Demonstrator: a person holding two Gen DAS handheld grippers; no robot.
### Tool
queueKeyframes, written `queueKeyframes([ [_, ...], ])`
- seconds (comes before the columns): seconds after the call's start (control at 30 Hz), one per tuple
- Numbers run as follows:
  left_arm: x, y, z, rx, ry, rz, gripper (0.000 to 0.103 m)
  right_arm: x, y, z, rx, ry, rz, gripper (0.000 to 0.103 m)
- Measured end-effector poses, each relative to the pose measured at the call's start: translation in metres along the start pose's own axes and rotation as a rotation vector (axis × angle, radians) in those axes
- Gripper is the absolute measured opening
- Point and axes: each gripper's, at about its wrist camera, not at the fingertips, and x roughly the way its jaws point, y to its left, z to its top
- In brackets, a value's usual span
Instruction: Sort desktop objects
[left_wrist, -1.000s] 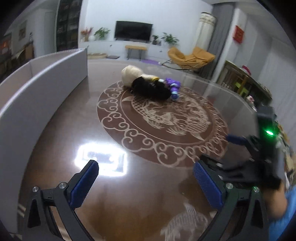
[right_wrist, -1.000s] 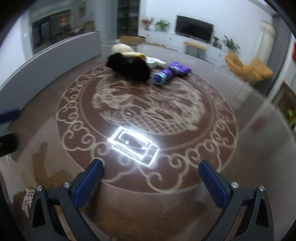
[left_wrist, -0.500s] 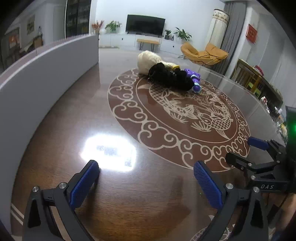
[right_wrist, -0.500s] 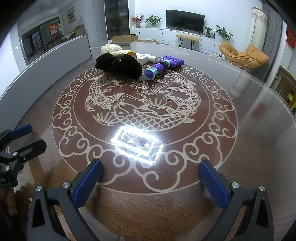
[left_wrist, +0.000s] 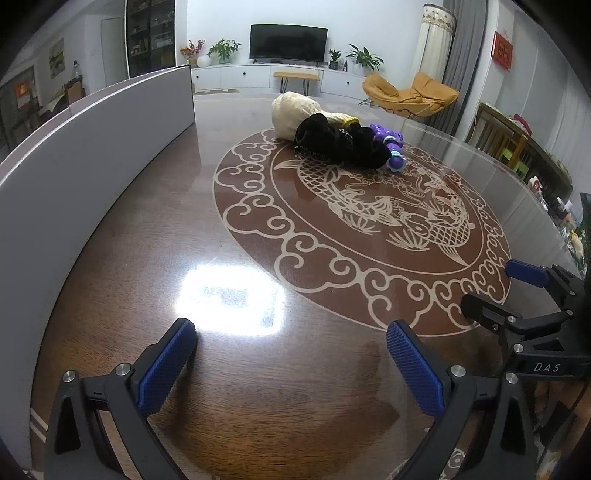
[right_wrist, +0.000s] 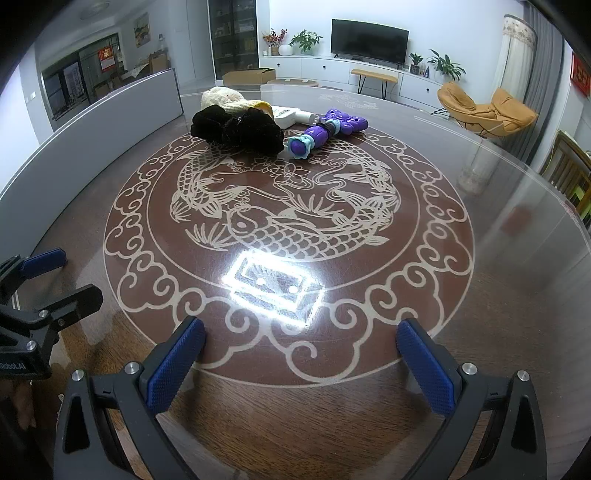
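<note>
A pile lies at the far side of the round brown table: a black fuzzy cloth item, a cream plush, a white object and a purple toy wand. The pile also shows in the left wrist view, with the black item, the cream plush and the purple toy. My left gripper is open and empty over the near table edge. My right gripper is open and empty, to its right.
A grey curved panel stands along the table's left side. The table carries a fish medallion and a bright lamp reflection. The right gripper shows in the left wrist view; the left gripper shows in the right wrist view.
Both views have steadied and shifted slightly; the pile sits farther right in the left view. Both grippers stay open and empty near the table's near edge.
</note>
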Motion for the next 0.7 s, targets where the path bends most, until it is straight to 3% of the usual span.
queueKeyframes([
  [0.7, 0.0017, -0.0049, -0.0006, 0.031, 0.015, 0.026, 0.103, -0.0015, -0.0001, -0.0007, 0.0, 0.0, 0.0, 0.103],
])
